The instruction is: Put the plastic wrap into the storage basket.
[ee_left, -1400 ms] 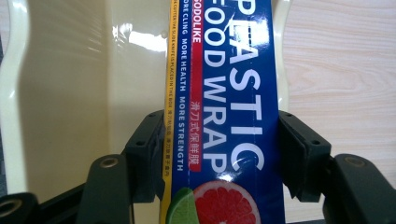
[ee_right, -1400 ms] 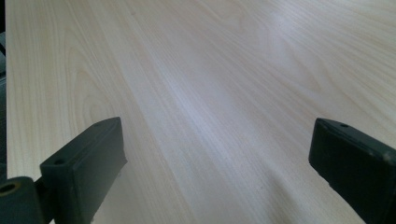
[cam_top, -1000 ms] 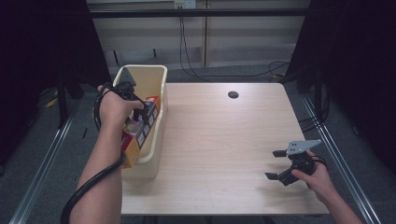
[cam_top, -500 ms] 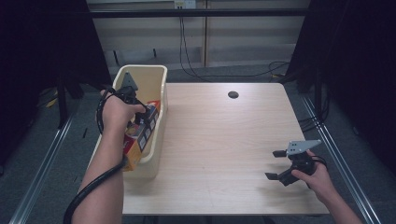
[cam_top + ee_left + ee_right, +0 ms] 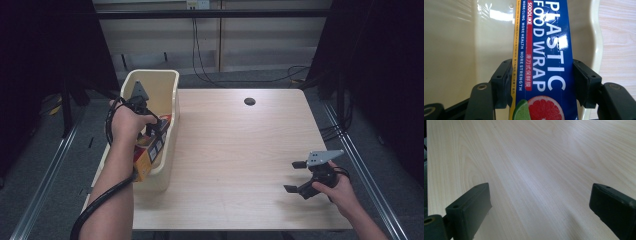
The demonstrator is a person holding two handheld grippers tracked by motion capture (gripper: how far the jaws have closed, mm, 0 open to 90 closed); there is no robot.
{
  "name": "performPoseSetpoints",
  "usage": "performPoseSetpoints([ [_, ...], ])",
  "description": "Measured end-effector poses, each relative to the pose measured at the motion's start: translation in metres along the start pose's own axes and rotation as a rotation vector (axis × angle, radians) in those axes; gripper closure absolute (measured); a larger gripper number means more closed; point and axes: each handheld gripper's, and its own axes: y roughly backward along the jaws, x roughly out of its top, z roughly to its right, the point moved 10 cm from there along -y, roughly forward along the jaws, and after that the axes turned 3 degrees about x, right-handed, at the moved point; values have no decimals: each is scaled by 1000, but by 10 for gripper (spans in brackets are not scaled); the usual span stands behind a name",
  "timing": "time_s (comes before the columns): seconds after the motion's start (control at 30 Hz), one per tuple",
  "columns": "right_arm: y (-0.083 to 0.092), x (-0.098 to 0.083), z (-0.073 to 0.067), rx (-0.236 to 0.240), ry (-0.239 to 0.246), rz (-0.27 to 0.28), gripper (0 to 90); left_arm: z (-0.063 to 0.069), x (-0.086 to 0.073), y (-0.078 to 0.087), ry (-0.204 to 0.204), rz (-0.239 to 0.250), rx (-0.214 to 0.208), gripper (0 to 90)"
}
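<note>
Gripping the plastic wrap box [image 5: 544,62] between closed fingers [image 5: 504,82], the left gripper [image 5: 150,127] has carried it further along inside the cream bin [image 5: 170,82] — release looks near — while the right gripper [image 5: 300,176] rests open-fingered on the tabletop [image 5: 240,150].

Both forearms are bare, with no sleeves in sight. Each hand carries a black two-jaw tool: the left tool [image 5: 150,127] trails a thick black cable along the forearm, and the right tool [image 5: 299,176] bears a grey three-cornered plate on top. The blocky jaw pads show small screws.
</note>
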Motion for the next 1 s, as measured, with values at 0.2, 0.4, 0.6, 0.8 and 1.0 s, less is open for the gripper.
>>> performPoseSetpoints([
  [0.2,0,-1,0,-3,-1,-4,35,-1,0,-6,20,-2,-3,400],
  [0.4,0,-1,1,-3,-1,-2,35,-3,0,-4,23,-11,-5,397],
  [0.6,0,-1,1,-2,2,-2,36,-2,0,-3,18,0,-12,389],
  [0.8,1,-1,1,-4,0,-3,36,3,8,12,6,56,-36,324],
  [1.0,1,-2,1,1,-7,1,36,14,13,28,1,101,-60,284],
])
